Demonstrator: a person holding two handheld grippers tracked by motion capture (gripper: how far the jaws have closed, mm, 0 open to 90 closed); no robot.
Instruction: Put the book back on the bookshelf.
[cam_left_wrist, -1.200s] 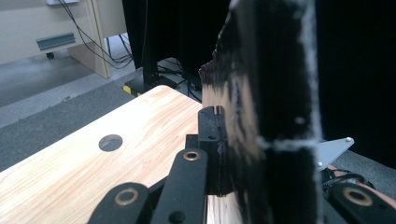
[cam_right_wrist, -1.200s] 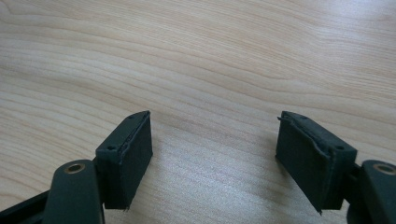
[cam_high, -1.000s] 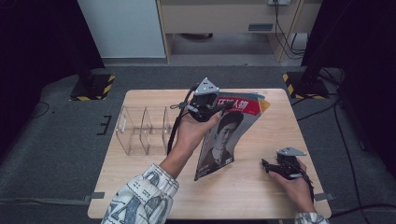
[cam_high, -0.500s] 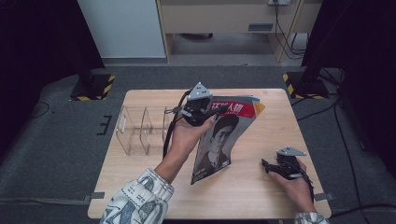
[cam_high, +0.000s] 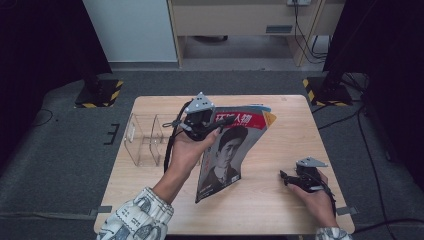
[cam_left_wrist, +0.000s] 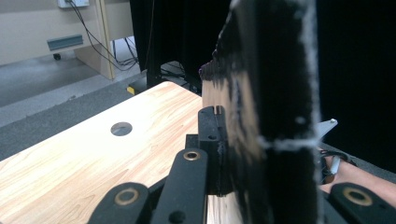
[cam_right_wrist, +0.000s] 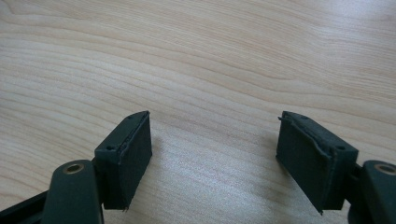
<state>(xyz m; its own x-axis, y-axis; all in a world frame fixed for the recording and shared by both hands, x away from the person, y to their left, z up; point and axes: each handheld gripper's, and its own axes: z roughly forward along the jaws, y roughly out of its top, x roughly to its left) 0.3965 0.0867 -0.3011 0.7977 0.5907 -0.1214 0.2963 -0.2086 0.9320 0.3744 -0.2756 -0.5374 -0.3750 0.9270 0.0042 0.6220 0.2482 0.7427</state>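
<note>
A magazine (cam_high: 227, 155) with a red title band and a portrait on its cover stands tilted, its lower corner on the wooden table (cam_high: 280, 130). My left gripper (cam_high: 219, 121) is shut on its top edge, held by a hand in a patterned sleeve. In the left gripper view the magazine's edge (cam_left_wrist: 273, 116) rises close-up, pressed against one black finger (cam_left_wrist: 211, 140). My right gripper (cam_high: 295, 180) rests low at the table's right front, and its jaws (cam_right_wrist: 215, 119) stand wide open over bare wood.
A clear acrylic rack (cam_high: 145, 137) with upright dividers stands on the table's left side, just left of my left hand. A round hole (cam_left_wrist: 121, 128) marks the table top. Black stands with striped bases flank the table on the grey floor.
My left gripper has carried the magazine a little leftward, toward the clear rack, and its lower corner has slid left too. The right gripper has stayed put.
</note>
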